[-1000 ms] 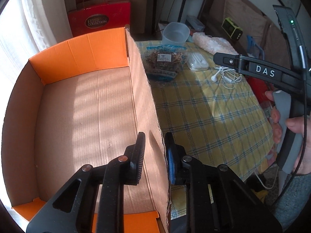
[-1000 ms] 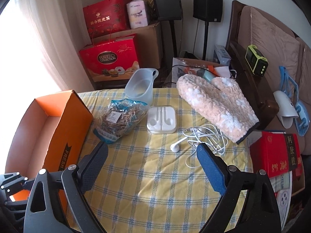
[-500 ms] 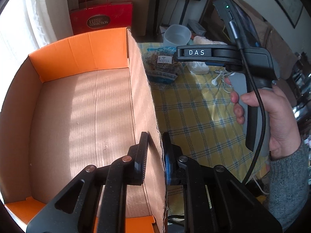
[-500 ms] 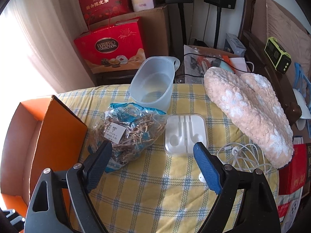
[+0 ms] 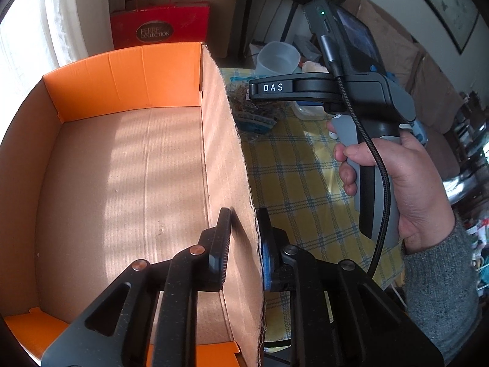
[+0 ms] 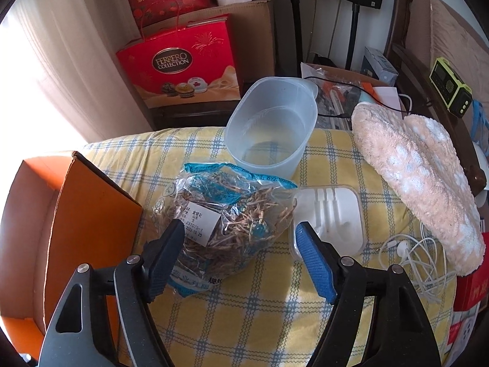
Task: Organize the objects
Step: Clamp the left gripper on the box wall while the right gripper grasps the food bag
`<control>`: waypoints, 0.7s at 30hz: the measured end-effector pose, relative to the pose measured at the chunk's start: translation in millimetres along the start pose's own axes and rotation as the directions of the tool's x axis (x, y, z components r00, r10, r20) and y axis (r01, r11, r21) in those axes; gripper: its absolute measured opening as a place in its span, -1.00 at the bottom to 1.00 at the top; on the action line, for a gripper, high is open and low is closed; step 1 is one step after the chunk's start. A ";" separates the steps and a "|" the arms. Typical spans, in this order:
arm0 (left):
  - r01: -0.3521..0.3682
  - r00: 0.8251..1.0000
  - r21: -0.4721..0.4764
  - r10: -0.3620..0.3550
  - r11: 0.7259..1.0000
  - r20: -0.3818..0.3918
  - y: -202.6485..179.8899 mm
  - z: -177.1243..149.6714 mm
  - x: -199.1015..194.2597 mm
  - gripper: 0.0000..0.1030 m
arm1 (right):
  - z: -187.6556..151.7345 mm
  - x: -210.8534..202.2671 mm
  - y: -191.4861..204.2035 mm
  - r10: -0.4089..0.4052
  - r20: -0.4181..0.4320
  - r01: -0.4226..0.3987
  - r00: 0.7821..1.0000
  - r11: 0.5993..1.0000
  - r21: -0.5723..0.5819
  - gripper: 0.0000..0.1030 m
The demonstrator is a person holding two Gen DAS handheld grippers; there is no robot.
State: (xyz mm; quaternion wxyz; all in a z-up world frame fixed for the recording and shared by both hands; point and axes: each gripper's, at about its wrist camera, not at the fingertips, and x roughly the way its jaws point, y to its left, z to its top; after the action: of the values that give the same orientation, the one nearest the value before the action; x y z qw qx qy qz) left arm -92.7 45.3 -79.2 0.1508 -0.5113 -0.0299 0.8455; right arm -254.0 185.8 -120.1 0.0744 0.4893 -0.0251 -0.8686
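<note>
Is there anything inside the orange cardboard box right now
No, the left wrist view shows the orange cardboard box with only a bare, sunlit floor, while the left claw clamps its side wall.

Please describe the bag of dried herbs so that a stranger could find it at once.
On the yellow checked tablecloth, look right of the orange box and in front of the plastic jug. The bag lies there, between the open right gripper's fingers. It alone is clear with blue edges, full of brown strands.

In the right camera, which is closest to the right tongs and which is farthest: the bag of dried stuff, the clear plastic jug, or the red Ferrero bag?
From the right tongs:
1. Bag of dried stuff, right between the open fingers.
2. Clear plastic jug, behind it on the table.
3. Red Ferrero bag, beyond the table, by the curtain.
</note>
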 end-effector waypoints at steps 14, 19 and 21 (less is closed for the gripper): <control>0.001 1.000 -0.005 -0.001 1.000 -0.002 0.1 1.8 3.8 -0.68 | -3.5 -11.0 9.9 0.033 0.041 -0.030 0.999 0.997 -0.070 -0.84; 0.006 1.000 -0.012 -0.006 1.000 -0.001 1.8 2.1 4.4 -0.68 | -4.8 -36.5 12.7 0.059 0.095 -0.052 0.994 0.996 -0.073 -0.91; 0.007 1.000 -0.014 -0.007 1.000 -0.002 1.9 3.1 5.3 -0.68 | -3.8 -49.3 15.0 0.061 0.114 -0.052 0.992 0.995 -0.086 -0.92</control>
State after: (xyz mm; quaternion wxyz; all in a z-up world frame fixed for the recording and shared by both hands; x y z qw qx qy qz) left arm -98.1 45.3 -82.7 0.1501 -0.5133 -0.0373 0.8442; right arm -224.0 178.7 -78.6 0.1175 0.4335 -0.0073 -0.8934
